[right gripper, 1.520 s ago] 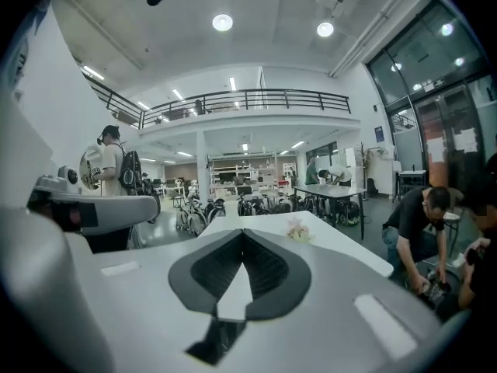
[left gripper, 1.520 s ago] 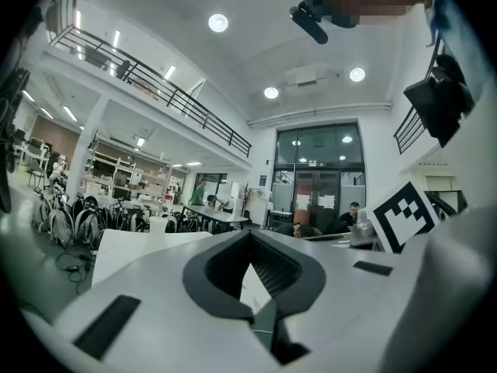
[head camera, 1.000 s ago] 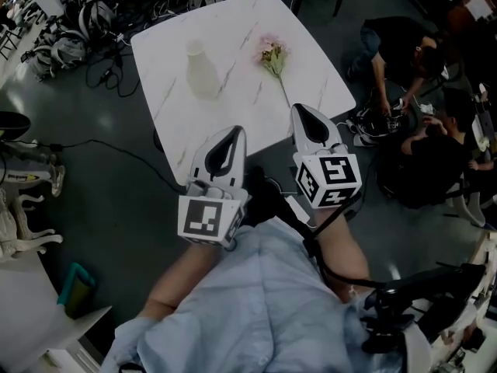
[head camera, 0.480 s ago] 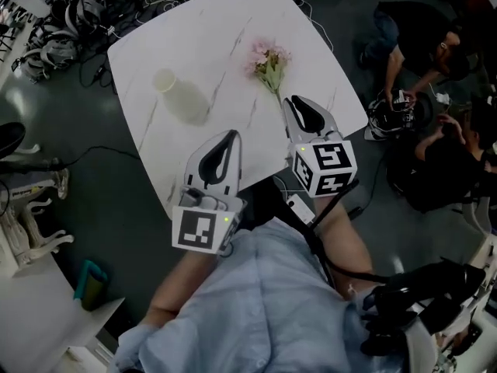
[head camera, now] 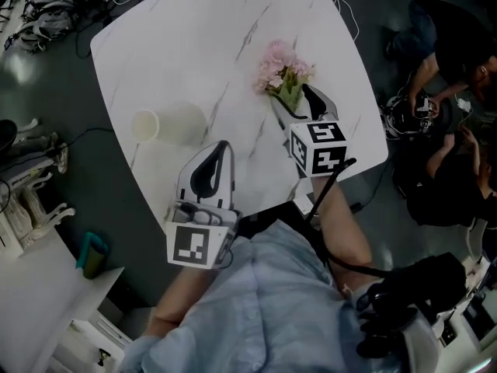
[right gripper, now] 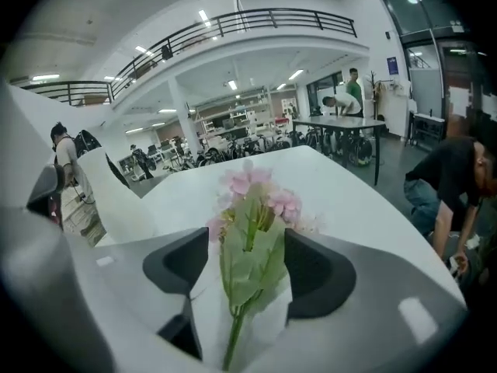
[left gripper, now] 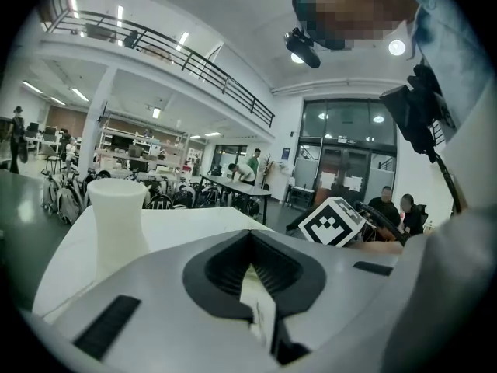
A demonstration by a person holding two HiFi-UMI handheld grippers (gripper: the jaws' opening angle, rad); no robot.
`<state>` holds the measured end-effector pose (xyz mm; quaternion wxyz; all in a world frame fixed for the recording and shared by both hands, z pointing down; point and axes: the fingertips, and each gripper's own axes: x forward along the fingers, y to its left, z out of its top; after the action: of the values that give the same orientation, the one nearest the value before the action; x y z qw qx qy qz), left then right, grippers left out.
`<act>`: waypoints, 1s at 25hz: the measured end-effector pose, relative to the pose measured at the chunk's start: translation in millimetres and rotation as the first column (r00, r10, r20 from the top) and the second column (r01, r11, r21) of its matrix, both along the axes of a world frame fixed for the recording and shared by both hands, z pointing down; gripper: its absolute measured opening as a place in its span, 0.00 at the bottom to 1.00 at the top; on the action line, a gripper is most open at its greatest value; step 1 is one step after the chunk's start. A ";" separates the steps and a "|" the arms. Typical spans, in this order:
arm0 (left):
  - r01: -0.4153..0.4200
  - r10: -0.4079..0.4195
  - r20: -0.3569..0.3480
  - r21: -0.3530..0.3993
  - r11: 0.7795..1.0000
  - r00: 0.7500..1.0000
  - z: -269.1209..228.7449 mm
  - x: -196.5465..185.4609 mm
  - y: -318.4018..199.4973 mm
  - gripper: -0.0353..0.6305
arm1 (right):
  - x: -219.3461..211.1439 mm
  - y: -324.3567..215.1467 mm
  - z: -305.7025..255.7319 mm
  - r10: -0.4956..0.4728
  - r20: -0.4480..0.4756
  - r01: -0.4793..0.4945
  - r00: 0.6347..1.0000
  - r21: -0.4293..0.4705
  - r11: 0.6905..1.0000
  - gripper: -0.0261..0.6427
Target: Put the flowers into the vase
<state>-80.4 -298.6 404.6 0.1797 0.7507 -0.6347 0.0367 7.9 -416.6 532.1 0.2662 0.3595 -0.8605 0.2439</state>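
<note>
My right gripper (head camera: 295, 103) is down at the table (head camera: 217, 29), its jaws spread apart with the flowers (head camera: 281, 67) lying between them. In the right gripper view (right gripper: 247, 235) the green stem and leaves run straight up the gap, and the pink heads sit just past the jaw tips at 12 o'clock. The pads stand off on either side of the leaves, so nothing is clamped. In the head view the blossoms point to about 11 o'clock and the stem trails back under the gripper toward 5 o'clock.

My left gripper (head camera: 220, 148) hangs over the near edge of the table with its jaws pressed together and nothing between them; the left gripper view (left gripper: 250, 243) shows only a thin seam where they meet. The vase (head camera: 159, 124) stands upright on the table at about 10 o'clock from that gripper, near it but not touching, its mouth open to the camera; it is well apart from the flowers, which lie at its 2 o'clock. In the left gripper view the vase (left gripper: 116, 216) rises at 10 o'clock
</note>
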 end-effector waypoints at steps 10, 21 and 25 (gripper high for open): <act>0.053 -0.055 -0.023 -0.091 0.994 0.998 35.4 -10.1 -40.8 0.06 | -13.2 -32.5 45.7 -0.070 -0.115 0.066 0.991 -0.040 0.997 0.37; 0.046 -0.049 -0.053 -0.065 0.997 0.997 19.3 0.7 -27.2 0.06 | -20.1 -35.7 19.8 -0.111 -0.044 0.111 0.993 0.005 0.994 0.13; 0.066 -0.067 -0.048 -0.032 0.997 0.997 9.8 -10.4 -4.6 0.06 | -35.9 -29.3 -22.7 -0.099 0.054 0.094 0.994 0.093 0.991 0.12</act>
<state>-90.8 -303.2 414.3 0.2079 0.7271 -0.6539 0.0219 -28.0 -445.9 509.3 0.2358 0.3220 -0.8944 0.2019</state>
